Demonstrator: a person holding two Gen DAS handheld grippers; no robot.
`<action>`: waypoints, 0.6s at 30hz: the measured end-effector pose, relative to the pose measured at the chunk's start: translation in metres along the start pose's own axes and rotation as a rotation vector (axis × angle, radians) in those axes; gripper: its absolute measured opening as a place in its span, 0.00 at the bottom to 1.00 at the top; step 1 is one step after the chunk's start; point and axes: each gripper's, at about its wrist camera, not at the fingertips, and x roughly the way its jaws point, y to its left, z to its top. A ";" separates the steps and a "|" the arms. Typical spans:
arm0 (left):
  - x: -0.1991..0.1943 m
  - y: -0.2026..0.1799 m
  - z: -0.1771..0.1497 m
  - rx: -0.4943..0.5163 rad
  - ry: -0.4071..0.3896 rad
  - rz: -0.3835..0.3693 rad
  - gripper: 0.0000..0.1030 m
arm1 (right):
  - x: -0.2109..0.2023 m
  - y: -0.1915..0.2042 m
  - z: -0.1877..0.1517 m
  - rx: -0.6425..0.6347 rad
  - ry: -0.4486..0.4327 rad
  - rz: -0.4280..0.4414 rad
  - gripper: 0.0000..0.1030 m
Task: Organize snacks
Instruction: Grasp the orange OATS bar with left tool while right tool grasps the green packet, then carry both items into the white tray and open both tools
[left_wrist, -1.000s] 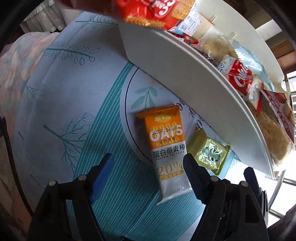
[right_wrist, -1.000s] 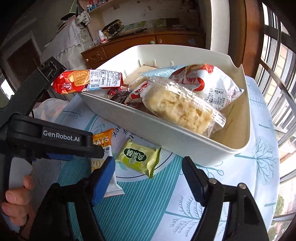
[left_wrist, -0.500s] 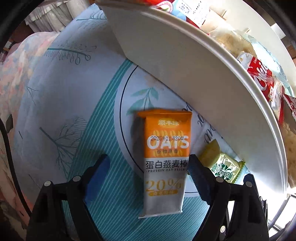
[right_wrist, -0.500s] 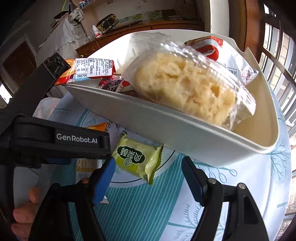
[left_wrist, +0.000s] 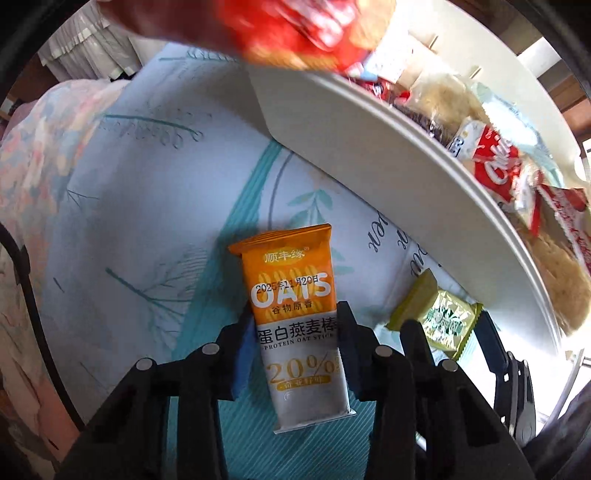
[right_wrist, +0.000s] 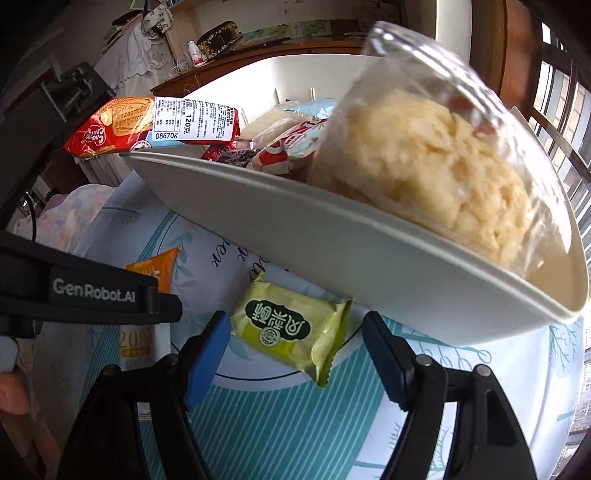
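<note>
An orange and white oat bar lies on the tablecloth. My left gripper is shut on its sides. A sliver of the bar shows behind the left gripper in the right wrist view. A green snack packet lies flat just right of the bar; it also shows in the left wrist view. My right gripper is open, its fingers on either side of the green packet. The white bin full of snacks stands right behind both.
A red biscuit roll overhangs the bin's left rim. A clear bag of pale crisp snack sits at the bin's right end. The blue patterned tablecloth runs out to the left. A wooden sideboard stands far behind.
My left gripper has closed from wide open onto the oat bar. My right gripper has moved forward and down, bringing its open fingers around the green packet.
</note>
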 end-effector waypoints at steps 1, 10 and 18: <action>-0.005 0.003 -0.001 0.000 -0.008 -0.001 0.38 | 0.001 0.002 0.001 -0.003 0.003 -0.007 0.73; -0.048 0.028 0.010 -0.008 -0.111 0.002 0.38 | 0.013 0.024 0.008 -0.039 0.037 -0.103 0.59; -0.083 0.043 0.042 0.051 -0.238 0.007 0.38 | -0.001 0.023 0.005 0.012 0.061 -0.076 0.56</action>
